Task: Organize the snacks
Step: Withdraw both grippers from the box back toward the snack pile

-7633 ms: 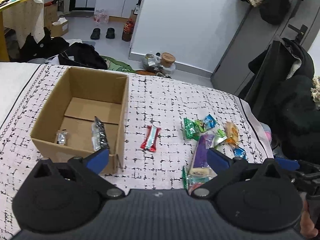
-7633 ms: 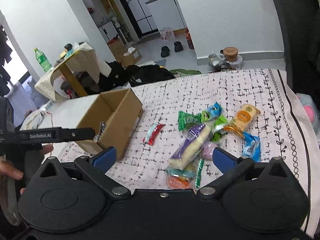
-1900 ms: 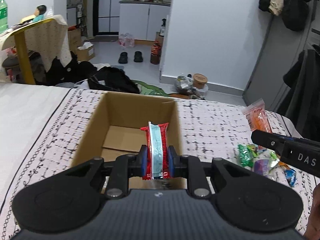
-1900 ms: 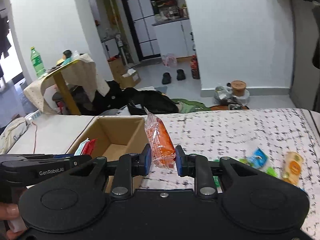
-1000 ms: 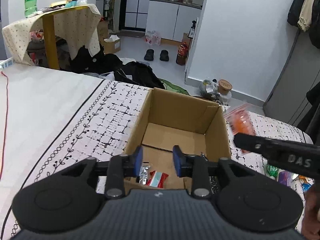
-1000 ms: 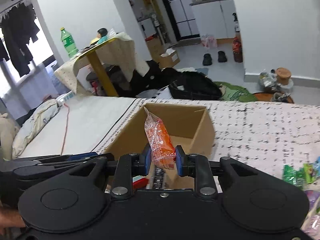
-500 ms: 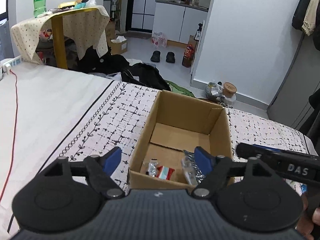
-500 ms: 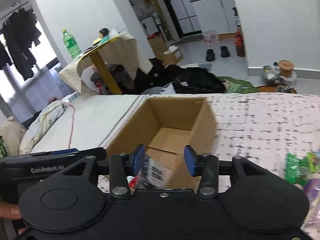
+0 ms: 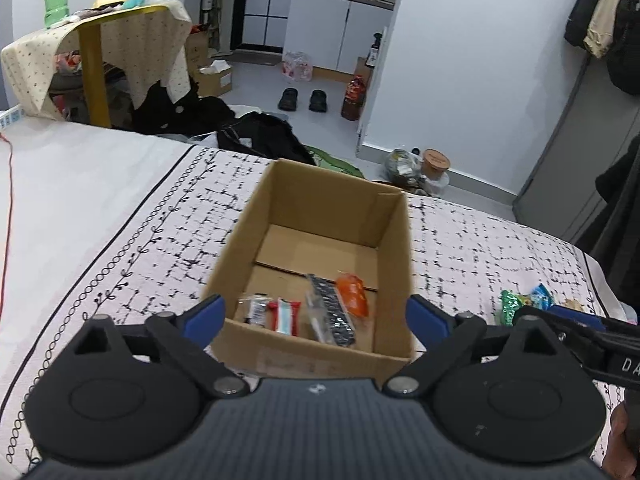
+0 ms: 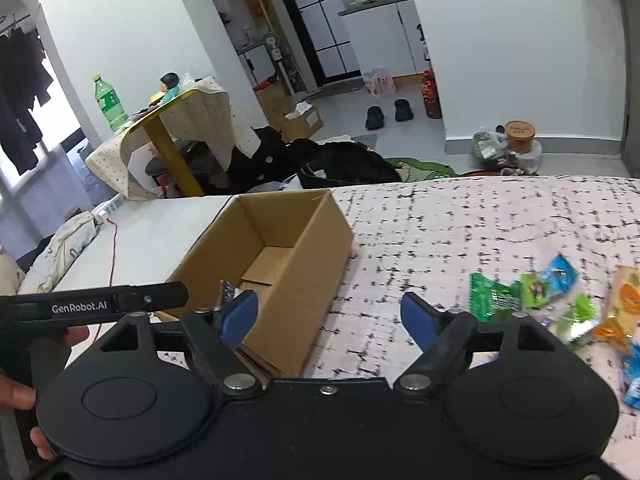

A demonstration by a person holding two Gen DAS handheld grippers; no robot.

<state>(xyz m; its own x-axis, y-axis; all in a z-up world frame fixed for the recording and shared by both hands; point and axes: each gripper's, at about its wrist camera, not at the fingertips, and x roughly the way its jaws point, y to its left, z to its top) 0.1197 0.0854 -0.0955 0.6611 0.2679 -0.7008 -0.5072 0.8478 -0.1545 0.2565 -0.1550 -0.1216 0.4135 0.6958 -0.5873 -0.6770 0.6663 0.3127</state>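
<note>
Snacks, loose wrapped packets, now sit in two groups: four in the open brown cardboard box (image 9: 320, 264), the rest in a heap on the black-and-white patterned bedspread (image 9: 132, 252).

Left gripper (image 9: 316, 314): blue-padded jaws have just been opening and stand wide, nothing between them. They straddle the near wall of the box. Just beyond the pads, on the box floor: small clear-and-silver packet (image 9: 255, 309), red packet with a pale blue stripe (image 9: 284, 314), long clear packet with a dark printed panel (image 9: 332, 314), orange packet in clear film (image 9: 352, 294).

Right gripper (image 10: 330, 314): jaws have also just been opening, wide apart, empty. The box's near corner lies ahead of its left pad; the bedspread shows between the pads.

Judgement: both drops are done, so the step in hand is the turn from release to the next pick. The next move calls for swinging to the heap ahead and right of the right gripper, where a green crinkled packet (image 10: 494, 296) lies nearest, with a bright blue packet (image 10: 562, 270) and a tan-and-orange packet (image 10: 626, 292) further right. Packets overlap and the view is blurred, so singling out one edge needs care.

Writing: "GenRobot.AI" on the left gripper's black side bar, seen from the right wrist; "DA", cut off at the frame edge, on the right gripper's bar, seen from the left wrist. Far off, a green plastic bottle (image 10: 106, 102) stands on a cloth-draped yellow table (image 10: 172, 148); its label is unreadable.
</note>
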